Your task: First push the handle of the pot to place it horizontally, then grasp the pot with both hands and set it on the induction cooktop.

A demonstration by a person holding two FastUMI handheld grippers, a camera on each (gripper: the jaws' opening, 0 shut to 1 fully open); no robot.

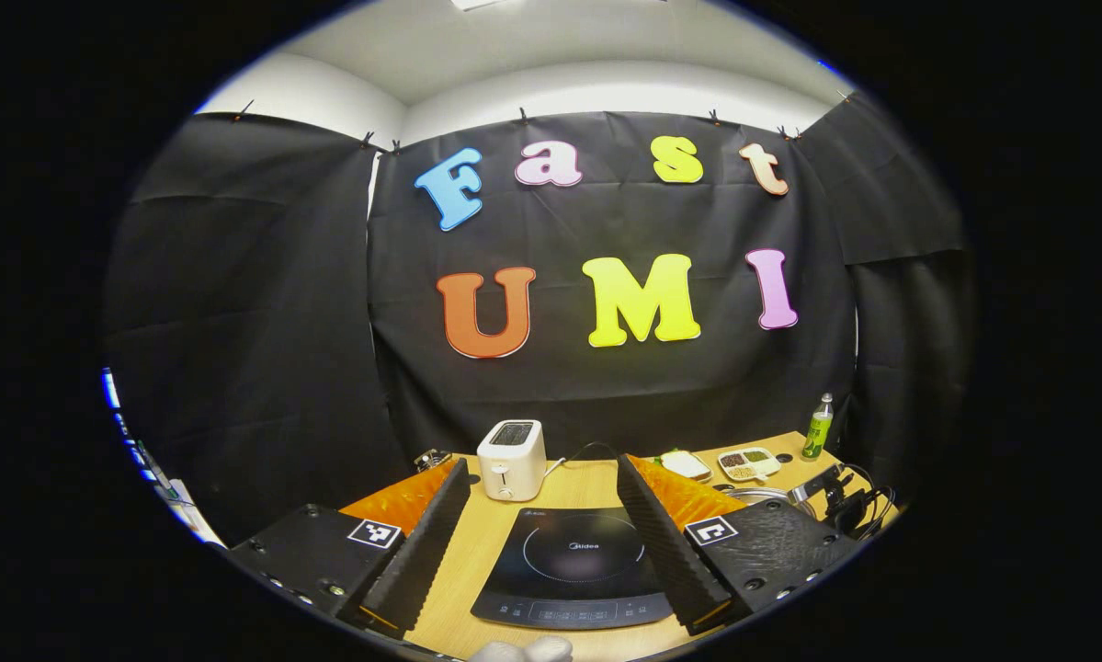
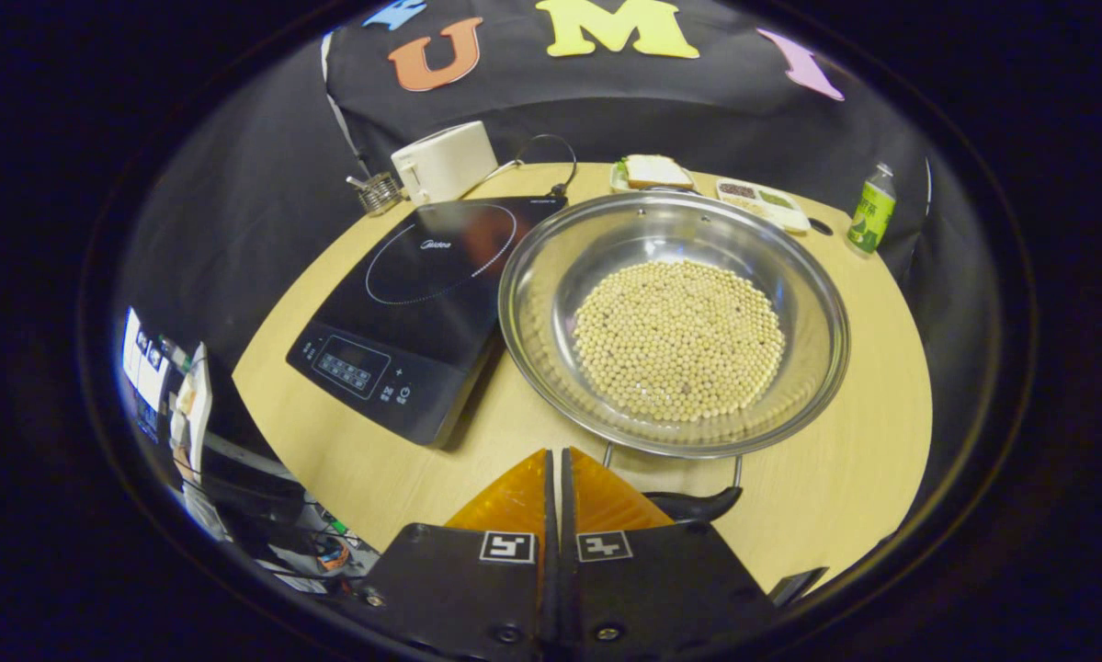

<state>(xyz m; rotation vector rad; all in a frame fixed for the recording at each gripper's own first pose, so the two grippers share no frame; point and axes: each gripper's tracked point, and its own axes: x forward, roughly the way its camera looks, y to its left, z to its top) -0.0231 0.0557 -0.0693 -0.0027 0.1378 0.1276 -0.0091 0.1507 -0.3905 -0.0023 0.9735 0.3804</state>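
Pot (image 2: 675, 322) of beans sat just right of cooktop (image 2: 426, 303) | right gripper (image 2: 558, 469) clenched empty beside near handle (image 2: 693, 504), likely poised to push it | left gripper (image 1: 546, 515) released above cooktop, waiting.

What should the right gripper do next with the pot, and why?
Probably nudge the right gripper forward and sideways against the pot handle to swing it level. Its fingers are closed together, right beside the handle, which sits at the near rim of the pot of beans. The pot rests on the table beside the induction cooktop, so the handle push seems not yet done.
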